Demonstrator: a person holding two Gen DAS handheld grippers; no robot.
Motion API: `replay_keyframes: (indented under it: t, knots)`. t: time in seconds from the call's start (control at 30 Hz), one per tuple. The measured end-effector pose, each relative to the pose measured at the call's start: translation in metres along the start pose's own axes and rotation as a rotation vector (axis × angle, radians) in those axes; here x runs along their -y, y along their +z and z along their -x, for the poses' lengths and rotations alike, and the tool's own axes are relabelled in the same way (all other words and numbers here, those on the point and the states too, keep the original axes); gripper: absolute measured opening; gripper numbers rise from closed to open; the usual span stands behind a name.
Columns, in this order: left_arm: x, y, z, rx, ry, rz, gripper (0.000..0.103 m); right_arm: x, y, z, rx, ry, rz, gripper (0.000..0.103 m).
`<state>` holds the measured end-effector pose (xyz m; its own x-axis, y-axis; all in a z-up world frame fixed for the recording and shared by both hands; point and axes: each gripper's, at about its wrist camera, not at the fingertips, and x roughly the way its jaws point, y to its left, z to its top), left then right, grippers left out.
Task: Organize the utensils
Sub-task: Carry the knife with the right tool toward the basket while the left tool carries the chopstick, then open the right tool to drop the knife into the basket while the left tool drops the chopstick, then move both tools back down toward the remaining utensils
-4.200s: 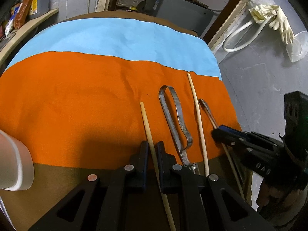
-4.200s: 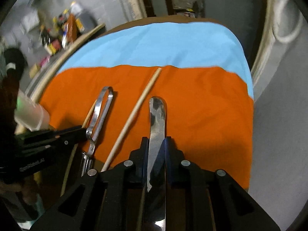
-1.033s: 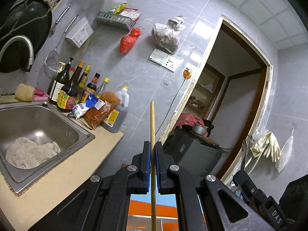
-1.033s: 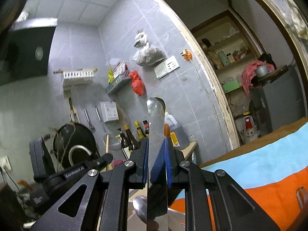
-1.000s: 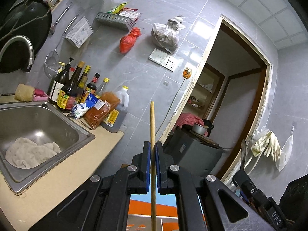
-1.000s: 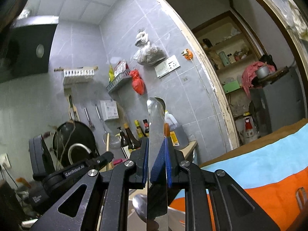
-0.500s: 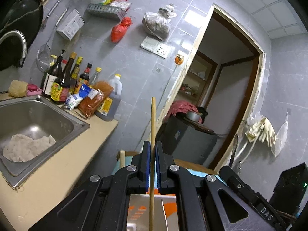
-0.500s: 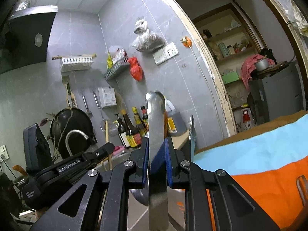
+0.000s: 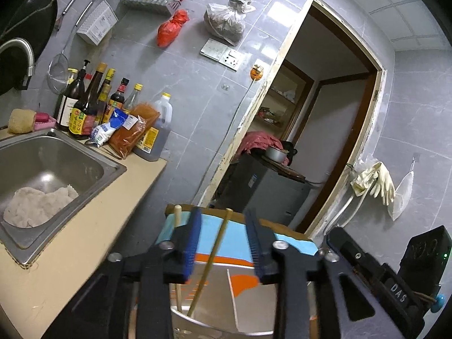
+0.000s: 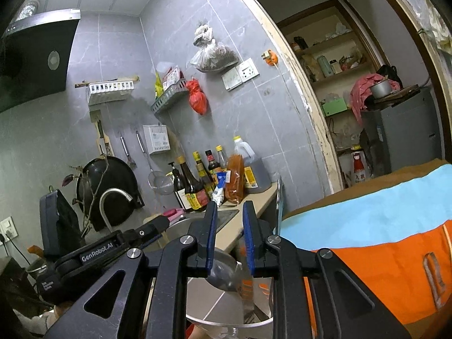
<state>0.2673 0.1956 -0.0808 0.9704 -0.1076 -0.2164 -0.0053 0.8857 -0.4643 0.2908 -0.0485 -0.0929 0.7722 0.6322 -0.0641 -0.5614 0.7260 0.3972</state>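
Observation:
My left gripper [image 9: 221,240] is open, its jaws apart over a shiny metal utensil holder [image 9: 248,299]. A wooden chopstick [image 9: 210,262] leans loose inside the holder between the jaws, and a second chopstick [image 9: 177,217] stands at the holder's left. My right gripper [image 10: 228,233] is open over the same holder [image 10: 226,302]. A metal spoon [image 10: 223,276] lies in the holder below the jaws, free of them. A knife blade [image 10: 279,200] stands upright at the holder's right. Tongs [image 10: 432,276] and a chopstick [image 10: 447,240] lie on the orange cloth [image 10: 381,268].
A steel sink [image 9: 42,163] with a cloth in it sits left, on a beige counter [image 9: 84,226]. Sauce bottles [image 9: 93,107] line the tiled wall. A doorway [image 9: 325,130] and a grey cabinet [image 9: 262,189] stand behind the table. The right gripper's body [image 9: 381,279] shows at lower right.
Both grippers have opened. The chopstick has dropped from the left jaws into the holder and the spoon has dropped from the right jaws into it. Both cameras tilted slightly down.

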Motion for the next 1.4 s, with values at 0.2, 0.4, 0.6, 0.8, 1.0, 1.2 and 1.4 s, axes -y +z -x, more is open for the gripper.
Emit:
replay_keyframes:
  t: [0.2,0.4,0.6,0.8,1.0,1.2,1.4]
  knots:
    - [0.018,0.007,0.004,-0.009,-0.001,-0.025,0.045,0.002,0.020,0.018,0.020,-0.004,-0.017,0.033]
    - [0.047,0.016,0.013,0.019,0.004,-0.056,0.060,0.010,0.045,0.043,0.051,-0.045,-0.005,0.052]
    - [0.079,0.019,0.025,0.053,0.026,-0.105,0.084,0.015,0.071,0.073,0.087,-0.096,0.054,0.076]
    - [0.102,0.014,0.039,0.099,0.094,-0.131,0.102,0.019,0.094,0.100,0.107,-0.149,0.120,0.091]
    - [0.121,0.005,0.052,0.103,0.157,-0.190,0.102,0.024,0.108,0.123,0.119,-0.174,0.162,0.097]
    - [0.130,-0.010,0.064,0.079,0.208,-0.194,0.102,0.034,0.103,0.134,0.066,-0.181,0.181,0.097]
    - [0.135,-0.029,0.068,0.047,0.233,-0.176,0.103,0.049,0.087,0.140,-0.019,-0.169,0.164,0.097]
